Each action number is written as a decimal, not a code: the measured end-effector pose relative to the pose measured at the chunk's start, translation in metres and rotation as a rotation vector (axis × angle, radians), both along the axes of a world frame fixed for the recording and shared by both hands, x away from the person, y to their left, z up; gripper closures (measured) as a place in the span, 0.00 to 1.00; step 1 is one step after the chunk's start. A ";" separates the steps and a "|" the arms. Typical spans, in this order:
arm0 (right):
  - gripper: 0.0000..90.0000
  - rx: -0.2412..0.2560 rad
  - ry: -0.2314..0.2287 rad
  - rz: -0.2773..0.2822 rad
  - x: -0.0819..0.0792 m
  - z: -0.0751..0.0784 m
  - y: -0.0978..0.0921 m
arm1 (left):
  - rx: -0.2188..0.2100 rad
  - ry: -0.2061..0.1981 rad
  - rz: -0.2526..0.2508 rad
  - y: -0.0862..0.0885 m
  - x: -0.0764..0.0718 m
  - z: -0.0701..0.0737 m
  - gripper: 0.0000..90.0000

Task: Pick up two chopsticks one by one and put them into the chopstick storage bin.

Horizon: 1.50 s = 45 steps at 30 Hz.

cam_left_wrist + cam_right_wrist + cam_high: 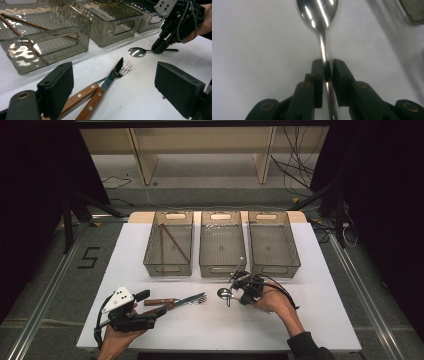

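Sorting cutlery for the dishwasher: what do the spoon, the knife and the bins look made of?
The spoon looks like polished metal, probably steel: it mirrors the lights. The knife has a shiny metal blade and a brown handle with visible grain and rivets, apparently wood. The bins look like smoky see-through plastic with a rippled surface; the chopsticks inside one show through its wall.

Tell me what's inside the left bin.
The left bin holds two brown chopsticks, crossed and leaning from floor to wall. Its rippled front wall blurs the floor's near edge, so anything small lying there can't be ruled out.
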State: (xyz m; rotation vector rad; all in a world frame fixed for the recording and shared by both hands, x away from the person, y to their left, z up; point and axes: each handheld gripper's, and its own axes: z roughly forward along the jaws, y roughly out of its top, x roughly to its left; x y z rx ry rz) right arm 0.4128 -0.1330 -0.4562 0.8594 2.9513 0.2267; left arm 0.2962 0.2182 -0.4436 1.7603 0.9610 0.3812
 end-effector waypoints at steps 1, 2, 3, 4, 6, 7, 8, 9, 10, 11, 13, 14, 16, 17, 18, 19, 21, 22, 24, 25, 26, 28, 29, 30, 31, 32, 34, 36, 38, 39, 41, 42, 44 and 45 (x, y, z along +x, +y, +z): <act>0.89 -0.001 -0.001 0.002 0.000 0.000 0.000 | 0.000 0.000 0.000 0.000 0.000 0.000 0.17; 0.90 -0.002 0.001 0.001 0.001 0.000 0.001 | -0.001 0.000 0.000 0.000 0.000 0.000 0.17; 0.90 -0.002 0.002 0.001 0.001 0.000 0.001 | 0.001 0.001 0.000 0.000 0.000 0.000 0.17; 0.90 -0.007 0.003 0.003 0.001 0.000 0.002 | 0.000 0.001 -0.001 0.000 0.000 0.000 0.17; 0.91 -0.017 0.004 0.013 0.001 0.000 0.003 | 0.000 0.001 -0.001 0.000 0.000 0.000 0.17; 0.92 -0.018 0.004 0.011 0.001 0.000 0.004 | 0.000 0.000 -0.001 0.000 0.000 0.000 0.17; 0.92 -0.023 0.005 0.013 0.001 0.000 0.005 | 0.001 0.001 -0.001 0.000 0.000 0.000 0.17; 0.92 -0.029 0.004 0.022 0.001 0.000 0.005 | 0.001 0.001 -0.001 0.000 0.000 0.000 0.17; 0.93 -0.029 -0.001 0.018 0.000 0.000 0.006 | 0.000 -0.001 0.000 0.000 0.000 0.000 0.17; 0.94 -0.037 0.000 0.029 0.000 0.000 0.006 | -0.001 -0.001 0.000 0.000 0.000 0.000 0.17; 0.95 -0.044 -0.004 0.032 -0.001 0.000 0.008 | 0.000 0.000 0.000 0.000 0.000 0.000 0.17; 0.95 -0.049 -0.007 0.046 -0.001 0.001 0.008 | 0.001 0.000 -0.001 0.000 0.000 0.000 0.17; 0.95 -0.048 -0.012 0.042 -0.002 0.001 0.009 | 0.001 -0.001 0.000 0.000 0.000 0.000 0.17; 0.95 -0.051 -0.014 0.045 -0.002 0.001 0.009 | 0.001 -0.002 0.000 0.000 0.000 0.000 0.17; 0.95 -0.053 -0.015 0.053 -0.002 0.001 0.009 | 0.002 -0.001 0.000 0.000 0.000 0.000 0.17; 0.95 -0.047 -0.015 0.054 -0.002 0.001 0.008 | 0.001 -0.001 0.000 0.001 0.000 0.000 0.17; 0.95 -0.045 -0.011 0.053 -0.002 0.001 0.008 | 0.002 -0.002 0.000 0.001 0.000 0.000 0.17; 0.95 -0.042 -0.010 0.052 -0.002 0.001 0.008 | 0.002 -0.002 0.000 0.001 0.000 0.000 0.17; 0.95 -0.039 -0.008 0.044 -0.002 0.002 0.008 | 0.002 -0.003 0.000 0.001 0.000 0.000 0.17; 0.96 -0.030 -0.010 0.045 -0.002 0.002 0.007 | 0.002 -0.003 0.001 0.001 0.000 0.000 0.17; 0.96 -0.031 -0.010 0.051 -0.002 0.002 0.007 | 0.002 -0.001 0.001 0.001 0.000 0.000 0.17; 0.96 -0.025 -0.009 0.044 -0.002 0.004 0.006 | -0.001 -0.001 0.003 0.001 0.000 0.001 0.17; 0.96 -0.027 -0.007 0.046 -0.002 0.005 0.006 | -0.002 -0.002 0.003 0.001 0.000 0.001 0.17; 0.96 -0.018 -0.012 0.044 -0.002 0.005 0.005 | -0.002 -0.001 0.003 0.001 0.000 0.001 0.17; 0.96 -0.017 -0.016 0.050 -0.002 0.005 0.004 | -0.002 -0.001 0.003 0.001 0.000 0.000 0.17; 0.96 -0.010 -0.014 0.043 -0.002 0.006 0.004 | -0.002 -0.001 0.003 0.001 0.000 0.000 0.17; 0.96 0.001 -0.019 0.042 -0.002 0.007 0.003 | -0.002 -0.001 0.004 0.001 0.000 0.000 0.17; 0.96 0.011 -0.020 0.037 -0.002 0.009 0.003 | -0.002 -0.002 0.004 0.001 0.000 0.001 0.17; 0.96 0.022 -0.023 0.043 -0.002 0.011 0.002 | -0.002 -0.001 0.005 0.001 0.000 0.000 0.17; 0.96 0.027 -0.027 0.047 -0.001 0.012 0.001 | -0.002 -0.001 0.005 0.001 0.000 0.000 0.17; 0.96 0.041 -0.029 0.041 -0.002 0.014 0.000 | -0.002 -0.002 0.005 0.001 0.000 0.000 0.17; 0.96 0.049 -0.031 0.042 -0.001 0.015 -0.001 | -0.002 -0.001 0.005 0.001 0.000 0.000 0.17; 0.96 0.061 -0.035 0.043 -0.001 0.017 -0.002 | -0.003 -0.001 0.006 0.001 0.000 0.000 0.17; 0.96 0.077 -0.034 0.038 -0.001 0.019 -0.002 | -0.003 -0.001 0.006 0.001 0.000 0.000 0.17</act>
